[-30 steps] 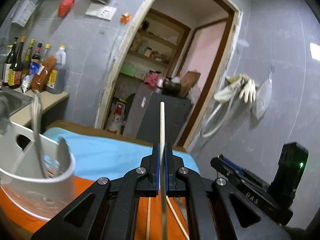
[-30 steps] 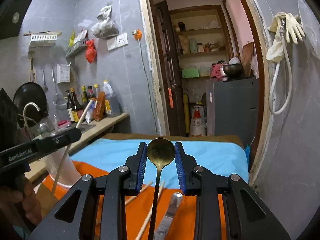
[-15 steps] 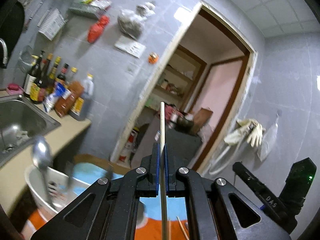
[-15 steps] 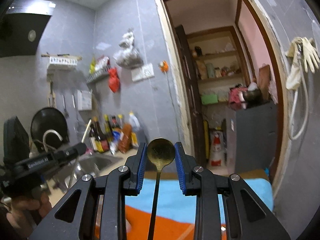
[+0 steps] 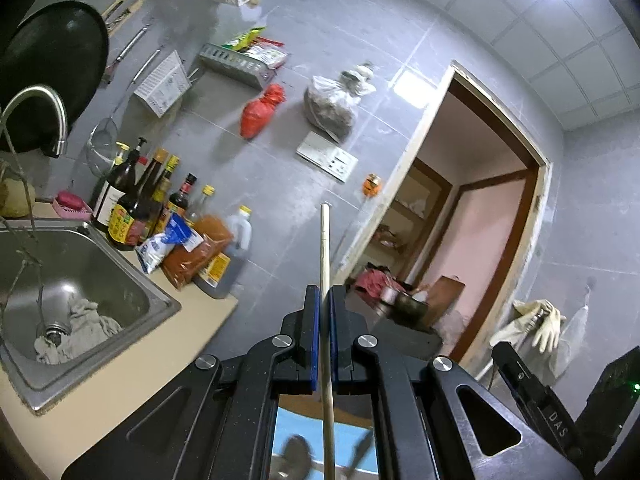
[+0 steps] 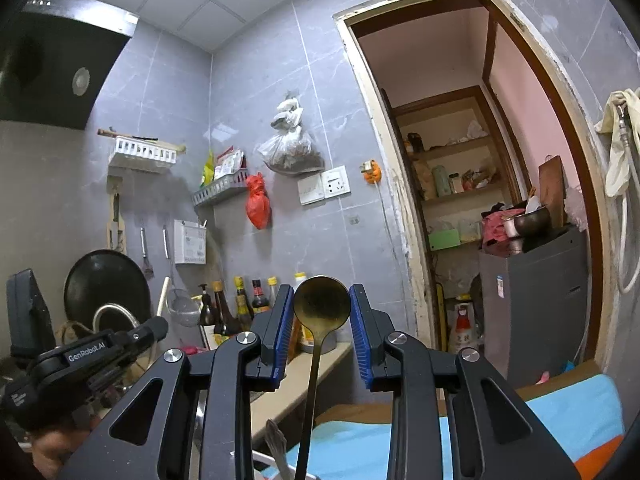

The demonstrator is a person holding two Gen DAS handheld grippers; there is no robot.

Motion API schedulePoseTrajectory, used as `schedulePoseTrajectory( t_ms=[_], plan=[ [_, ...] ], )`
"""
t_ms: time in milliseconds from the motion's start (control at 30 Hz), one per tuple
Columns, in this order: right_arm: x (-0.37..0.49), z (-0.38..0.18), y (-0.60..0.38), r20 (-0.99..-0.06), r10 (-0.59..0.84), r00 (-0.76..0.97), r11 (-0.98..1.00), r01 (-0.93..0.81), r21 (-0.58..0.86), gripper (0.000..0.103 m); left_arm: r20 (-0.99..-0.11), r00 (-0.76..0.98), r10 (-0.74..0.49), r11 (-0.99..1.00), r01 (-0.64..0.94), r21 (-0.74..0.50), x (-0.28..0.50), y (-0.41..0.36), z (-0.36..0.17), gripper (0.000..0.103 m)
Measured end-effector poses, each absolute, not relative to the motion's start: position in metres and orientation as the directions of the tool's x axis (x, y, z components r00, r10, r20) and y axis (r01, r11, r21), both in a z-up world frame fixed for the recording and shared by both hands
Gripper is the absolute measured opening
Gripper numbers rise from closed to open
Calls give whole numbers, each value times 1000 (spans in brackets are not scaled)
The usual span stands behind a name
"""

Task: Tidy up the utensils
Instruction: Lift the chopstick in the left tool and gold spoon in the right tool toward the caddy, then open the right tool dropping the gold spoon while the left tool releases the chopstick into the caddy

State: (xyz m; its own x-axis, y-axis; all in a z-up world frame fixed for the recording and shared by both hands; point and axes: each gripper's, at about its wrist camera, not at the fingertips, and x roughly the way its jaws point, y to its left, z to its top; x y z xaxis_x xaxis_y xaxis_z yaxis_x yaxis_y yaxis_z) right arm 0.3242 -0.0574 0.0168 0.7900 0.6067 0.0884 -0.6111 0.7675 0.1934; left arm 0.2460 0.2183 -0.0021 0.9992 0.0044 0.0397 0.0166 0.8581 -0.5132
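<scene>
Left hand-held gripper (image 5: 324, 336) clenched on a chopstick (image 5: 325, 264), held upright above the sink (image 5: 156, 300). Right hand-held gripper (image 6: 322, 330) grasps a brass spoon (image 6: 321, 309) by its handle, bowl up. Judged light, stiff, slippery; grip mid-shaft so neither pivots.

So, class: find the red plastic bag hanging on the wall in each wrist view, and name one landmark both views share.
Left wrist view: the red plastic bag hangs upper left of centre, below the metal rack.
Right wrist view: the bag hangs left of centre, beside the wall sockets.
Shared landmark: the grey bag of dried goods, hanging next to it.
</scene>
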Motion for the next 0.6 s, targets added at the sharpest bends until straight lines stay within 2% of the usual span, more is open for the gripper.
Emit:
schedulePoseTrajectory(
  t_ms=[267,600],
  plan=[
    [330,-14,-41,94,581,808,790,-588,174,26,71,995,67,842,-19,-539,253,239,-37,2],
    [328,-35,-30,74,575,815,806,-580,116,26,132,985,107,860,-25,-510,249,229,-51,2]
  ],
)
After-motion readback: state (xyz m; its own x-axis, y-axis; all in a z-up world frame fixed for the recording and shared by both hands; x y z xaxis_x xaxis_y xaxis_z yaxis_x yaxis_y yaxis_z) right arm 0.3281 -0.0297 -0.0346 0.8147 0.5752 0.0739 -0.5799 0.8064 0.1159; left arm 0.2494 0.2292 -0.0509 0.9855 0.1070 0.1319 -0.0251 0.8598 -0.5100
